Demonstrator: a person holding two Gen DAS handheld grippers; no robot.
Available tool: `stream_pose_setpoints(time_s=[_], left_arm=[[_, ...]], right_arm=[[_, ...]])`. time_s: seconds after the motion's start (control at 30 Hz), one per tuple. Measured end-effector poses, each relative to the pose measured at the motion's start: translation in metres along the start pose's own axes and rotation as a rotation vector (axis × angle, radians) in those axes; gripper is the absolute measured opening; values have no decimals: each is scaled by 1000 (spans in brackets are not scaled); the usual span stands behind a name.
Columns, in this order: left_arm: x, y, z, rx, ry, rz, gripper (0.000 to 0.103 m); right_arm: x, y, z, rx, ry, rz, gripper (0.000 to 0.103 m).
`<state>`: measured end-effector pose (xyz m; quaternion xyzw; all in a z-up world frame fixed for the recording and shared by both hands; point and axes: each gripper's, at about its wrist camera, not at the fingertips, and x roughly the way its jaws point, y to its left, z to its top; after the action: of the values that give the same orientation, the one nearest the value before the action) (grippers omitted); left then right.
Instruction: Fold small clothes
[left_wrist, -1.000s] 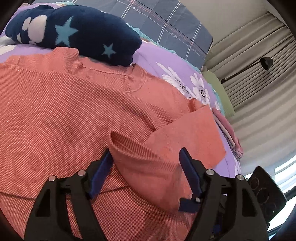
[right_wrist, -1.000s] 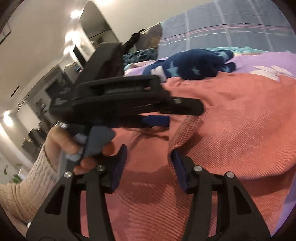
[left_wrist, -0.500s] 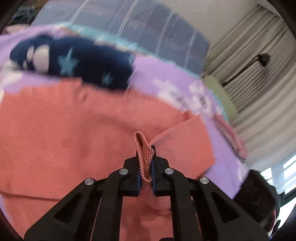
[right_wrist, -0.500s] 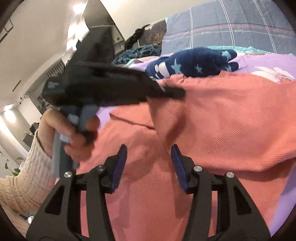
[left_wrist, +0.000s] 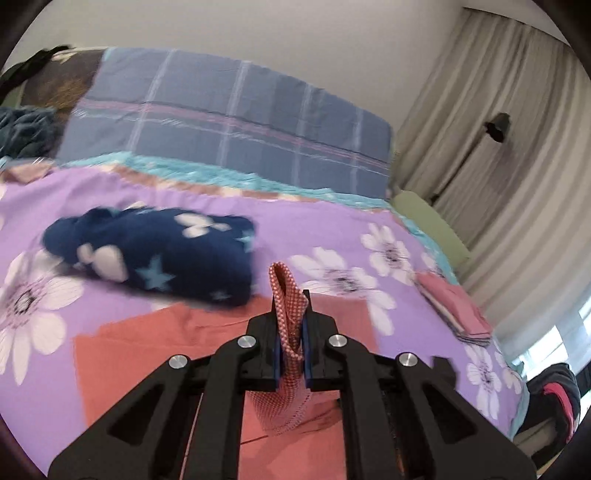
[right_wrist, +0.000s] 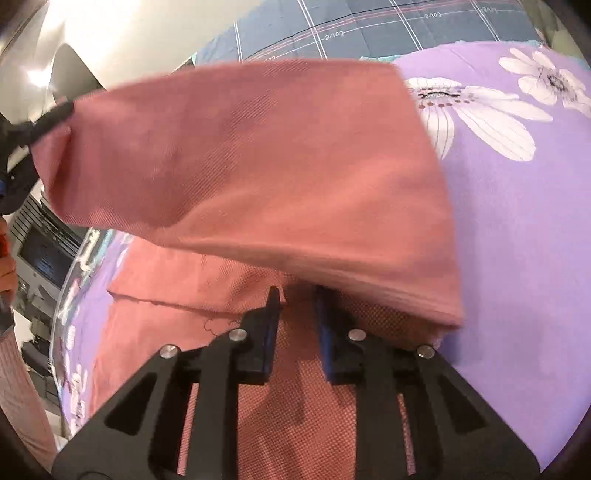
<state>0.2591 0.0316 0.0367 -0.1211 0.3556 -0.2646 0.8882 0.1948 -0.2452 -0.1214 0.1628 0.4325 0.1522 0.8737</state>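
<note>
A salmon-pink shirt (left_wrist: 147, 350) lies spread on the purple flowered bedcover (left_wrist: 332, 221). My left gripper (left_wrist: 290, 295) is shut on a pinched fold of the shirt, which sticks up between its pads and is raised above the bed. In the right wrist view that lifted flap of the shirt (right_wrist: 258, 147) stretches across the upper frame, with the left gripper (right_wrist: 48, 114) holding its corner at the far left. My right gripper (right_wrist: 297, 295) points down at the lower layer of the shirt, just under the flap. Its jaws are closing, with a narrow gap showing flat cloth behind them.
A rolled navy fleece garment with stars (left_wrist: 155, 254) lies beyond the shirt. A folded pink stack (left_wrist: 458, 310) sits near the bed's right edge. A plaid blue pillow (left_wrist: 229, 122), a green cushion (left_wrist: 428, 221), a lamp (left_wrist: 496, 127) and curtains stand behind.
The left gripper shut on the shirt fold and rose, pulling a flap up off the bed. The right gripper moved under the flap and its jaws narrowed.
</note>
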Motion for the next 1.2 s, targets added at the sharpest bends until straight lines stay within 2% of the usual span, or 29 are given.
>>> stream_pose_setpoints(time_s=[0.07,0.1,0.17,0.2,0.27,0.37,0.43,0.5,0.53,0.6,0.63,0.73,0.77,0.83,0.87,0.9,0.97,1.0,1.03,1.2], left_arm=[[1,30,-9,-14,22,57,11],[6,51,-18,-35,36,106,24],[12,79,-33,-68,49,174,43],[13,97,-42,-94,52,220,43],[10,116,-53,-141,54,248,43],[-4,130,-70,-197,30,214,43],[-11,121,-79,-159,13,172,44],[-11,106,-85,-99,22,189,53],[-7,99,-91,-53,32,237,55],[0,89,-101,18,56,313,59],[7,86,-108,62,84,380,60],[32,93,-126,157,177,597,61],[33,94,-129,162,170,603,62],[27,95,-128,146,152,598,62],[25,95,-128,145,150,597,62],[23,97,-129,146,150,598,62],[22,98,-130,139,148,596,65],[19,100,-129,129,145,592,66],[17,101,-129,121,143,588,67],[14,101,-127,106,121,596,67]], right_arm=[[3,7,-2,-36,-8,-38,20],[4,8,-3,-47,-9,-49,20],[4,13,-4,-65,-9,-72,20],[4,14,-5,-66,-7,-80,20],[1,16,-7,-65,-3,-96,20],[-2,22,-9,-72,3,-114,25],[-5,24,-9,-77,-6,-124,25],[-12,27,-7,-100,-37,-156,26],[-16,29,-8,-118,-57,-191,27],[-24,32,-9,-138,-80,-240,39],[-25,32,-9,-142,-83,-251,42],[-17,34,-7,-157,-90,-262,43],[-14,35,-5,-169,-97,-256,43],[-3,38,-2,-210,-89,-282,33],[1,36,-3,-205,-62,-321,19],[2,30,-3,-180,-45,-332,13],[-9,12,-4,-82,-29,-313,10],[-14,7,-4,-56,-26,-335,0],[-22,-1,-7,-35,-36,-379,0],[-42,-9,-16,-6,-3,-298,0]])
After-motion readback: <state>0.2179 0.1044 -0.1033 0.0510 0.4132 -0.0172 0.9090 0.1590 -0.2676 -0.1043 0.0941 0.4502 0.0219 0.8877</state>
